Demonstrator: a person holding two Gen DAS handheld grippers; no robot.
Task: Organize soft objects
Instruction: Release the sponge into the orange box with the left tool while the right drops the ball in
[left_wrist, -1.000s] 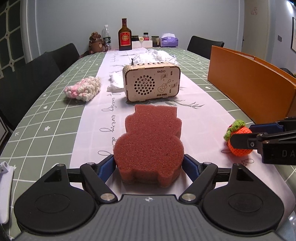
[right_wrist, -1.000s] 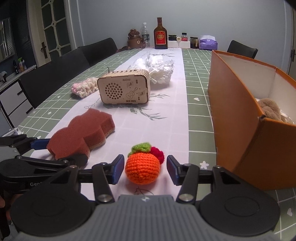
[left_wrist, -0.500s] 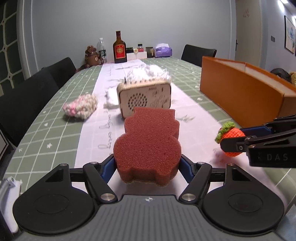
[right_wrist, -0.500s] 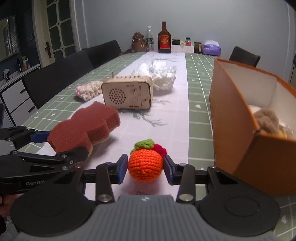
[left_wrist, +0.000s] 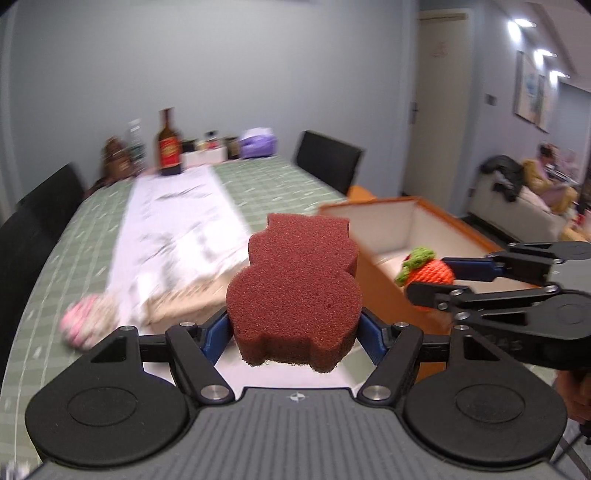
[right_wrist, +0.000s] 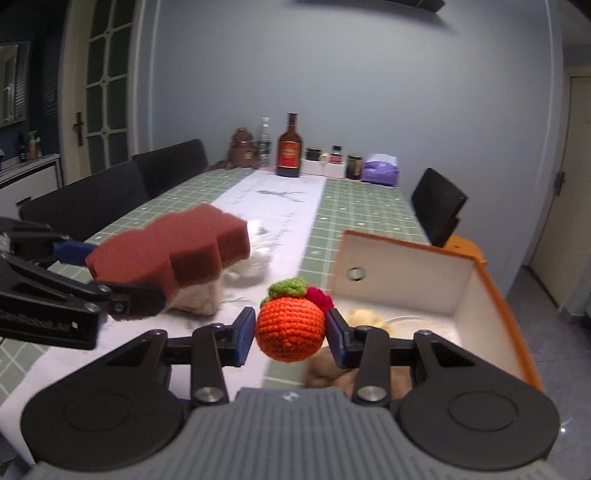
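My left gripper (left_wrist: 293, 334) is shut on a brown bear-shaped sponge (left_wrist: 295, 288) and holds it in the air above the table; the sponge also shows in the right wrist view (right_wrist: 170, 251). My right gripper (right_wrist: 290, 330) is shut on an orange crocheted fruit (right_wrist: 290, 328) with a green leaf, held over the near edge of the orange box (right_wrist: 495, 295). The fruit also shows in the left wrist view (left_wrist: 424, 271), above the box (left_wrist: 384, 295). Beige and yellow soft things lie inside the box.
A pink-white knitted piece (left_wrist: 85, 323) lies on the table at left. White crumpled cloth (right_wrist: 255, 258) lies on the runner. A wooden radio is partly hidden below the sponge. Bottles (right_wrist: 289, 147), jars and a purple pack stand at the far end. Black chairs line the sides.
Both grippers have risen off the table with their objects and swung right toward the orange box. The fruit is now over the box's edge.
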